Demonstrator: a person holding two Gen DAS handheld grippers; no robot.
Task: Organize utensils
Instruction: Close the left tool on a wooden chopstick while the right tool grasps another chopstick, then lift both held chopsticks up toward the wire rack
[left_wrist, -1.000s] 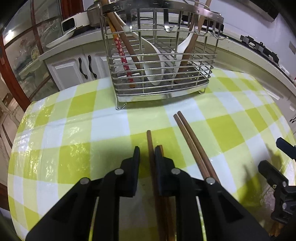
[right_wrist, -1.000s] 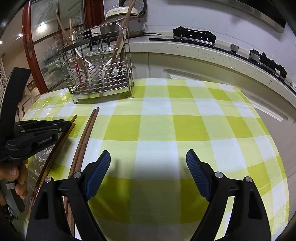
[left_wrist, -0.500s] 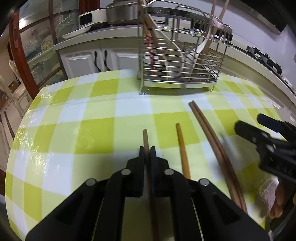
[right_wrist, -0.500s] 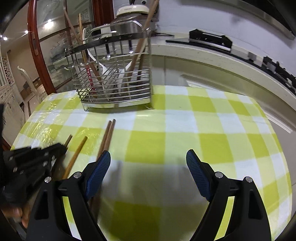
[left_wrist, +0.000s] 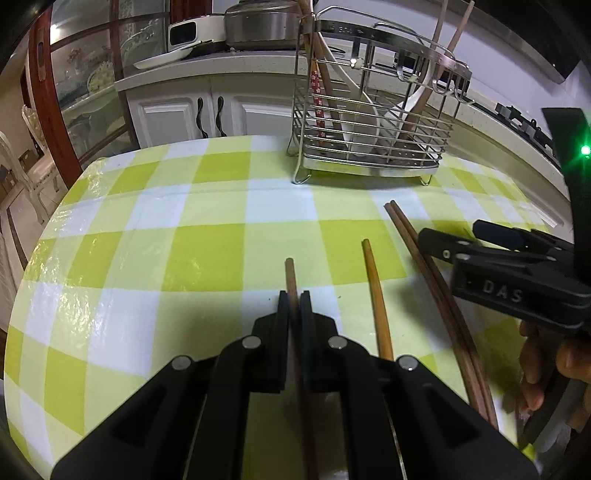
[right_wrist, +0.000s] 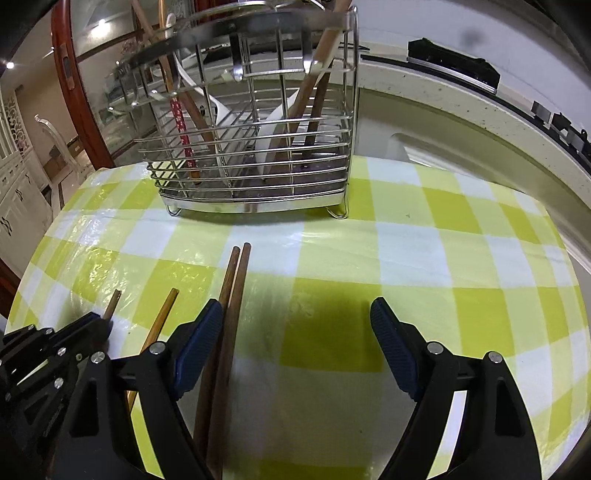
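My left gripper (left_wrist: 294, 295) is shut on a dark brown chopstick (left_wrist: 290, 277), whose tip pokes out past the fingers over the table. A lighter chopstick (left_wrist: 376, 299) lies just to its right. A pair of dark chopsticks (left_wrist: 424, 269) lies further right, side by side. In the right wrist view my right gripper (right_wrist: 297, 314) is open, and the dark pair (right_wrist: 231, 295) lies against the inside of its left finger. The wire utensil rack (right_wrist: 255, 147) stands at the table's far side with chopsticks and white spoons in it.
The table carries a green and white checked cloth (left_wrist: 207, 254). Behind it runs a white counter (right_wrist: 461, 107) with cabinets (left_wrist: 177, 118), a pot (left_wrist: 262, 26) and a plate. The table edge drops off at left and right.
My left gripper closed on the dark chopstick and drew it away from the lighter one. My right gripper moved forward and left, bringing the dark pair between its fingers.
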